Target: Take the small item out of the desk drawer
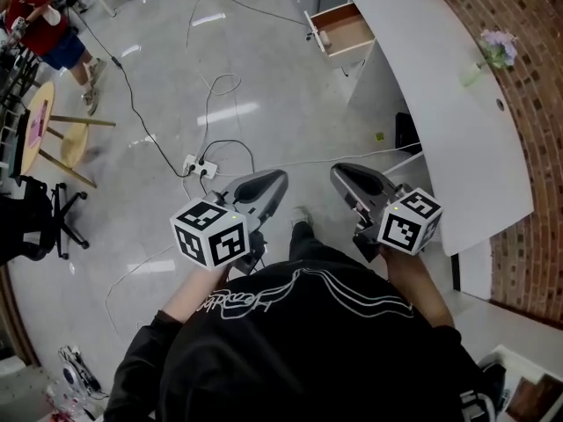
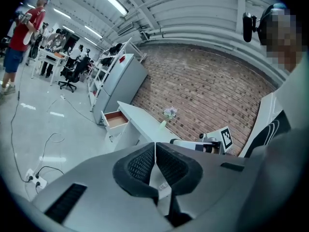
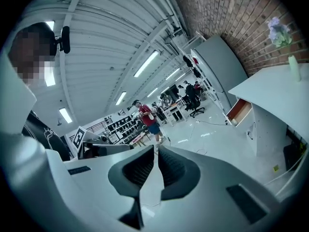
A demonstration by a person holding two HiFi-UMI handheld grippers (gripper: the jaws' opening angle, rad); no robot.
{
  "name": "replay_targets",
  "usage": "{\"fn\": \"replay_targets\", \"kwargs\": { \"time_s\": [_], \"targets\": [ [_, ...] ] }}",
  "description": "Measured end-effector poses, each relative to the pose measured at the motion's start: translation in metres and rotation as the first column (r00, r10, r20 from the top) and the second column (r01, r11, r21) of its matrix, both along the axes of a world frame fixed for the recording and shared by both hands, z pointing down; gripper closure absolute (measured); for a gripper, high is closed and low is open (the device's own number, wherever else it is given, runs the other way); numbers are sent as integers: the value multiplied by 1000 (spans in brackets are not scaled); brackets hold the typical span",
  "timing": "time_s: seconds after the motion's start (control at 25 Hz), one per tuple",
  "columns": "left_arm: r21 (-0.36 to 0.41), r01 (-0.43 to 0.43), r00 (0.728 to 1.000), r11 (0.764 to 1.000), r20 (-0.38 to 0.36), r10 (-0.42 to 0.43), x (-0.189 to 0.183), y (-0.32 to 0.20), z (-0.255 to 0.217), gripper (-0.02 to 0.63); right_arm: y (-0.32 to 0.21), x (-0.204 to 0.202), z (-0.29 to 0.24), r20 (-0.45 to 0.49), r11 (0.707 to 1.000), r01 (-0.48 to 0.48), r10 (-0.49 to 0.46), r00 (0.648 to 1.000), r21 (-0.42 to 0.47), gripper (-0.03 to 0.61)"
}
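The white desk (image 1: 457, 121) stands to the right, a few steps ahead of me. Its wooden drawer (image 1: 341, 32) is pulled open at the far end, and a small pale item (image 1: 325, 37) seems to lie near the drawer's front. I hold both grippers close to my body, well short of the drawer. My left gripper (image 1: 278, 179) is shut with nothing between its jaws (image 2: 155, 145). My right gripper (image 1: 341, 174) is also shut and empty (image 3: 158, 149). The open drawer (image 2: 116, 119) shows small in the left gripper view, and at the right edge (image 3: 240, 111) of the right gripper view.
A vase of pale flowers (image 1: 494, 53) stands on the desk by the brick wall (image 1: 537, 25). A power strip (image 1: 201, 167) and cables (image 1: 211, 86) lie on the floor between me and the drawer. A person in red (image 1: 42, 26), a round wooden table (image 1: 40, 126) and an office chair (image 1: 40, 218) are at far left.
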State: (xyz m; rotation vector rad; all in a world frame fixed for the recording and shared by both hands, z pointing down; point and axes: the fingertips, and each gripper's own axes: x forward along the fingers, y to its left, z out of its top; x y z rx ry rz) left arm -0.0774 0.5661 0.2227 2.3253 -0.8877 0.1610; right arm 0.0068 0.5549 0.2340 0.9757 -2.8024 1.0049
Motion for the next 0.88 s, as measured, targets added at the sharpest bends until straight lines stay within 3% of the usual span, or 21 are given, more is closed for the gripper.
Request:
{"fn": "replay_targets", "kwargs": {
  "time_s": [0.2,0.36,0.6,0.88],
  "targets": [
    [-25,-14,1000,1000,-2,14,33,-123,2,586,-112,22,8,31,999,32,-31,999,-25,522],
    [-14,-17,1000,1000,2,17,40,-185,-7,586,-175,20,8,31,998,62,-61,998,-23,522],
    [-40,-4,1000,999,30,5,32,-226,6,586,-222,12,17,60,998,60,-58,996,-35,522],
    [-62,-60,998,996,9,61,45,-278,29,586,-271,28,37,53,998,-7,11,999,-64,522]
  ]
}}
